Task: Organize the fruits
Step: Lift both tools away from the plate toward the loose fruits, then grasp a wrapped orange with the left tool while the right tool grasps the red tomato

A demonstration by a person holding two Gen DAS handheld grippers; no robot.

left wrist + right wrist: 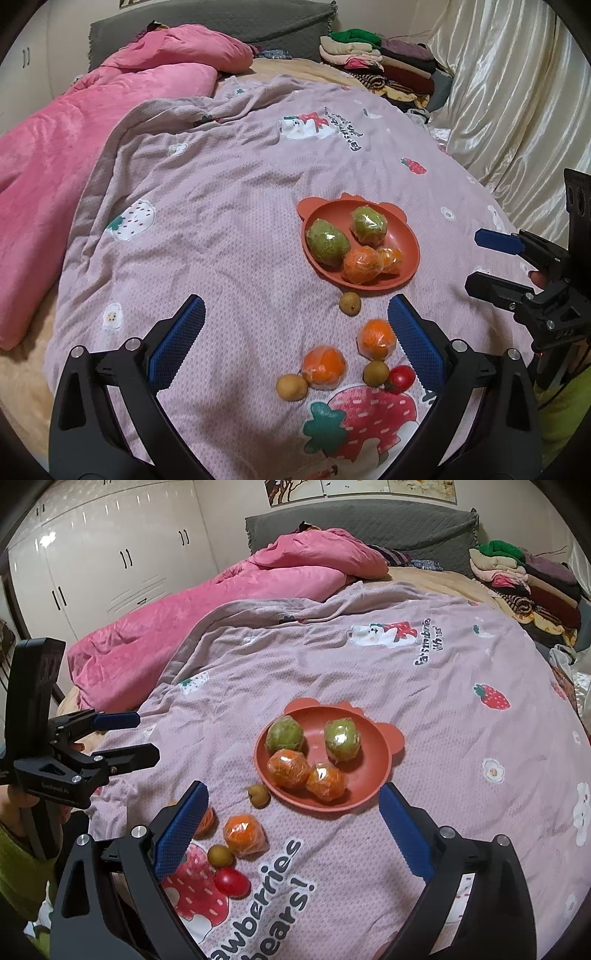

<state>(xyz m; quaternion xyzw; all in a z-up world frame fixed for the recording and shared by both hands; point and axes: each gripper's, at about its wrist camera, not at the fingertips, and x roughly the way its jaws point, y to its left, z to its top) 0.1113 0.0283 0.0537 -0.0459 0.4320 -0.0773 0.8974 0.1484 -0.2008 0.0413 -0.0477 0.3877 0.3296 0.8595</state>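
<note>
An orange-red plate [408,243] [369,782] lies on the mauve blanket and holds two wrapped green fruits [327,242] [285,734] and two wrapped oranges [362,264] [288,768]. Loose on the blanket in front of it are two wrapped oranges [376,338] [243,834], three small brown fruits [350,303] [258,794] and a red tomato [401,378] [232,882]. My left gripper [295,343] [146,738] is open, empty, above the loose fruits. My right gripper [291,830] [480,262] is open, empty, near the plate's front.
A pink quilt [92,147] [221,602] lies bunched at the left and back. Folded clothes [376,59] [524,579] are stacked at the back right. Cream curtains [517,92] hang on the right. White wardrobes [92,561] stand at the left.
</note>
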